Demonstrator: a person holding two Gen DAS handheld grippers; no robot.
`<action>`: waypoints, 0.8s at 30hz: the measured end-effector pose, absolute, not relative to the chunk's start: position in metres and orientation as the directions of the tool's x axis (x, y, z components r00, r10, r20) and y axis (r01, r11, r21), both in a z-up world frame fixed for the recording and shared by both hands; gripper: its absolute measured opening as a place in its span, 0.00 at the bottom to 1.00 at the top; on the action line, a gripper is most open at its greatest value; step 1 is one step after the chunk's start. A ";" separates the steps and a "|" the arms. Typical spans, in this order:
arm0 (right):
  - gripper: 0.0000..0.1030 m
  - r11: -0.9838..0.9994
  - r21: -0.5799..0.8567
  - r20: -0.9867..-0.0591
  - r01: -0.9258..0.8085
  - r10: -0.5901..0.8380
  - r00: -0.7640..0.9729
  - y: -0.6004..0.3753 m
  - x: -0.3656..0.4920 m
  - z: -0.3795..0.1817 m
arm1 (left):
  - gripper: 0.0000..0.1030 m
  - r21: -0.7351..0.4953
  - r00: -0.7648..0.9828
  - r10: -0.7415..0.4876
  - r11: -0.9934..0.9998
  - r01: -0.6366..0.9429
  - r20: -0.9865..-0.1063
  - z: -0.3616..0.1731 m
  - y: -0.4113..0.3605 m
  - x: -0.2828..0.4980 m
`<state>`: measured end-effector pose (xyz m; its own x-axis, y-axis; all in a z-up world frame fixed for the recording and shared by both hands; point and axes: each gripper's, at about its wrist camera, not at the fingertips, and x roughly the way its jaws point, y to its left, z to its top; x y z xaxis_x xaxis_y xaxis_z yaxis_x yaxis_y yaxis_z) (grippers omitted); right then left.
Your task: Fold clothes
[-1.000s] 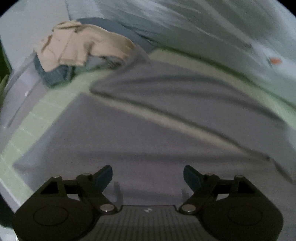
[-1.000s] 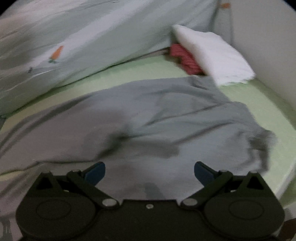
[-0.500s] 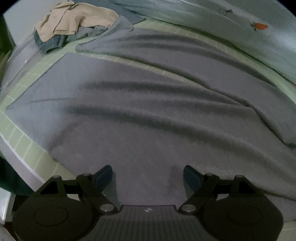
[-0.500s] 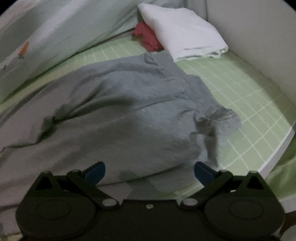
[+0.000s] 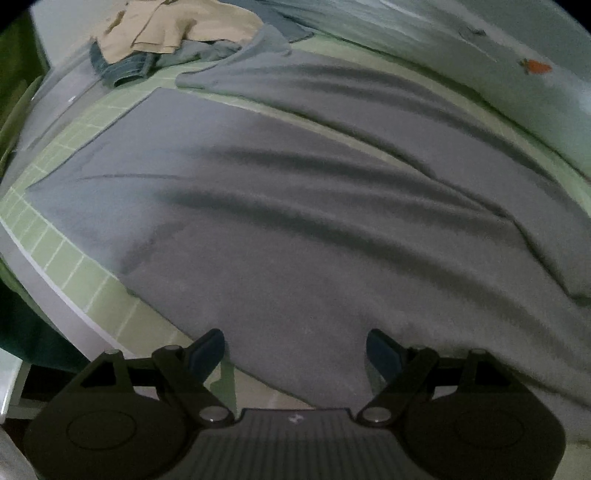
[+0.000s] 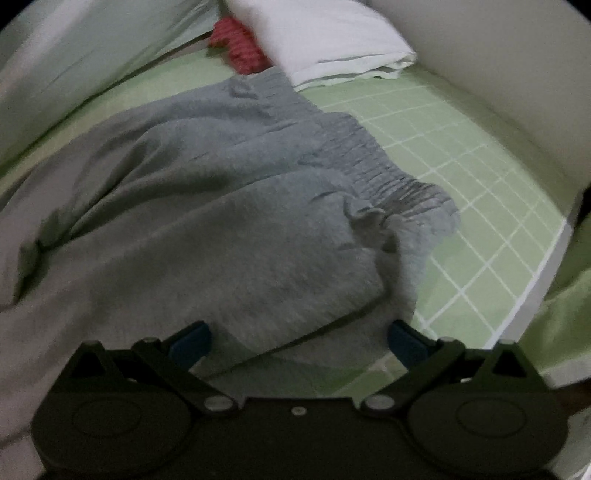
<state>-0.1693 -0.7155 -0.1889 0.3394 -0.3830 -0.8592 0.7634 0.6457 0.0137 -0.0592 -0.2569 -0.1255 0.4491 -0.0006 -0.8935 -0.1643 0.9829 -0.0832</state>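
Grey trousers (image 5: 314, 229) lie spread across a green gridded mat (image 5: 55, 254) that covers the surface, the two legs running side by side toward the left end of the mat, a narrow strip of green showing between them. The gathered elastic waistband (image 6: 373, 162) lies at the right end of the mat, with a bunched fold of cloth just beside it on the near side. The left claw (image 5: 295, 349) is released, its blue-tipped fingers (image 5: 207, 349) spread wide apart over the near edge of the nearer trouser leg, at the near edge of the mat; whether they touch the cloth cannot be told. The right claw (image 6: 297, 338) is likewise released, fingers spread over the near hem of the seat of the trousers, close to the near right corner of the mat. At the far left corner a beige garment (image 5: 173, 26) lies on top of blue denim (image 5: 122, 68), the pile touching the end of the farther leg. At the far right corner a folded white cloth (image 6: 317, 37) rests partly over a red item (image 6: 240, 48), and the waistband end reaches up to both. A pale quilt with a small orange carrot print (image 5: 535, 66) runs along the far edge of the mat
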 end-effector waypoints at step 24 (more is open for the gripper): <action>1.00 0.419 0.005 -0.865 0.908 -0.454 0.214 -0.717 -0.147 -0.189 | 0.84 -0.187 0.423 0.093 0.797 -0.574 -0.901 -0.137 -0.027 0.000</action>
